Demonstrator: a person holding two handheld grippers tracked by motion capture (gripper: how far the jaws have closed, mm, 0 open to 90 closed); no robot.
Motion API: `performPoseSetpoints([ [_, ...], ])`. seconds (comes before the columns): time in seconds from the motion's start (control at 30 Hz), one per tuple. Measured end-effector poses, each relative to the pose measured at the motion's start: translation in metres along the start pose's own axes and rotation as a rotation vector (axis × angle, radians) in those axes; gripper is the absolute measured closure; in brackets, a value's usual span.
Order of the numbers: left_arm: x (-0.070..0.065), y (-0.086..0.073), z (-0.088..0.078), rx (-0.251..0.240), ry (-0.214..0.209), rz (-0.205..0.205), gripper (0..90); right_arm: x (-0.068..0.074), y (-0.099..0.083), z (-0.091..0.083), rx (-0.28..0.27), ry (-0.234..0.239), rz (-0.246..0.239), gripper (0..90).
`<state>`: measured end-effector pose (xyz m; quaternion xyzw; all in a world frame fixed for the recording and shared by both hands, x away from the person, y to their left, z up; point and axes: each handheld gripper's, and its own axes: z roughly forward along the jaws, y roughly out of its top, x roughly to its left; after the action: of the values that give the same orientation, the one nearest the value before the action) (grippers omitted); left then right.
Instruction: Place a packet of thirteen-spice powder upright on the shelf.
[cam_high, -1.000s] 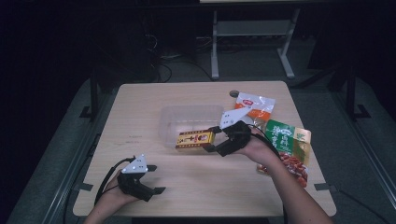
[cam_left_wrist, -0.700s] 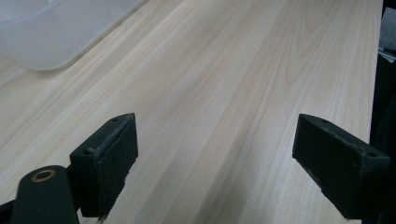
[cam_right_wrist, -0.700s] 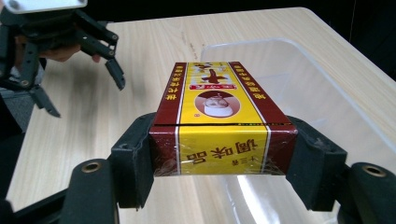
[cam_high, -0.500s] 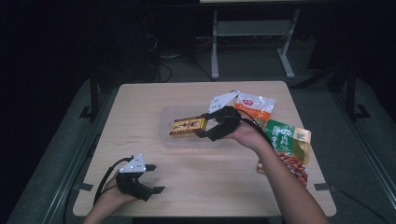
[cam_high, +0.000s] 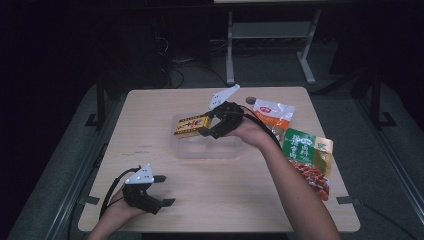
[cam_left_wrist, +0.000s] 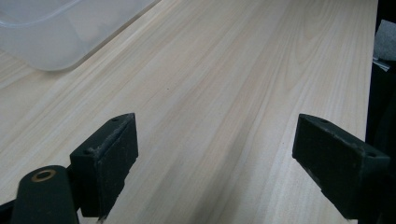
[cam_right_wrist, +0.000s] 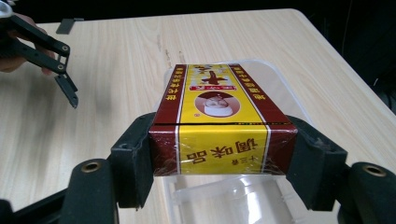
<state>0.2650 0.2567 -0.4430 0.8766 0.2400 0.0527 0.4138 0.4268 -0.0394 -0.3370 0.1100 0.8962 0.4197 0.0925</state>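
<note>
A yellow and dark red box hangs level above the far left part of a clear plastic tub. My right gripper is shut on the box's near end, one jaw on each side wall. My left gripper rests near the table's front left edge, open, with bare wood between its jaws. In the right gripper view the left gripper is also in sight at the far left.
Snack packets lie right of the tub: an orange and white one, a green one and a red one. A corner of the tub is ahead of the left gripper. The table's wood top spreads in front.
My right gripper has carried the box up and toward the far left, from the tub's right side to over its far part. The left gripper has stayed put.
</note>
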Motion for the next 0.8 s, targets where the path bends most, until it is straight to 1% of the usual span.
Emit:
performPoseSetpoints([
  [0.03,0.0,0.0,0.0,0.001,0.0,0.001,13.8,-0.001,0.001,0.002,0.004,-0.003,-0.009,31.8],
  [0.07,0.0,0.0,0.0,0.002,-0.001,0.001,13.8,-0.002,0.002,0.005,0.009,-0.005,-0.004,31.8],
  [0.1,-0.001,0.0,0.0,0.002,-0.002,0.003,13.7,-0.003,0.003,0.006,0.006,-0.01,-0.015,31.8],
  [0.13,-0.001,0.0,0.0,0.004,-0.001,0.004,13.8,-0.004,0.003,0.008,0.005,-0.007,-0.006,31.8],
  [0.23,-0.001,0.0,0.0,0.006,0.002,0.004,13.8,-0.008,0.006,0.012,0.016,-0.014,-0.016,31.7],
  [0.3,0.0,0.0,0.0,0.01,0.002,0.01,13.7,-0.009,0.008,0.015,0.023,-0.006,-0.013,31.6],
  [0.33,0.0,0.0,0.0,0.011,0.002,0.009,13.8,-0.011,0.009,0.016,0.026,-0.008,-0.031,31.6],
  [0.4,0.0,-0.001,0.0,0.014,0.002,0.007,13.8,-0.012,0.011,0.018,0.038,-0.015,-0.032,31.6],
  [0.43,-0.001,-0.001,0.0,0.015,0.001,0.006,13.8,-0.013,0.011,0.02,0.034,-0.016,-0.038,31.6],
  [0.47,-0.001,0.0,0.0,0.014,-0.001,0.005,13.8,-0.013,0.012,0.02,0.037,-0.015,-0.021,31.6],
  [0.5,-0.001,0.0,0.001,0.013,-0.002,0.006,13.8,-0.014,0.011,0.022,0.039,-0.006,-0.015,31.5],
  [0.53,-0.001,0.0,0.001,0.016,-0.001,0.009,13.8,-0.016,0.011,0.023,0.04,-0.004,-0.028,31.5],
  [0.57,-0.001,0.0,0.001,0.019,-0.001,0.01,13.8,-0.016,0.011,0.025,0.043,-0.002,-0.029,31.5],
  [0.6,-0.001,-0.001,0.001,0.012,-0.002,0.002,13.8,-0.016,0.012,0.026,0.042,-0.002,-0.031,31.5],
  [0.67,-0.001,-0.001,0.0,0.009,-0.003,-0.001,13.8,-0.015,0.013,0.029,0.05,0.004,-0.021,31.5],
  [0.73,0.0,-0.001,0.0,0.009,-0.003,0.004,13.8,-0.016,0.014,0.031,0.048,0.0,-0.043,31.5],
  [0.8,0.0,-0.001,0.001,0.011,-0.005,0.001,13.8,-0.017,0.015,0.033,0.045,0.006,-0.044,31.4],
])
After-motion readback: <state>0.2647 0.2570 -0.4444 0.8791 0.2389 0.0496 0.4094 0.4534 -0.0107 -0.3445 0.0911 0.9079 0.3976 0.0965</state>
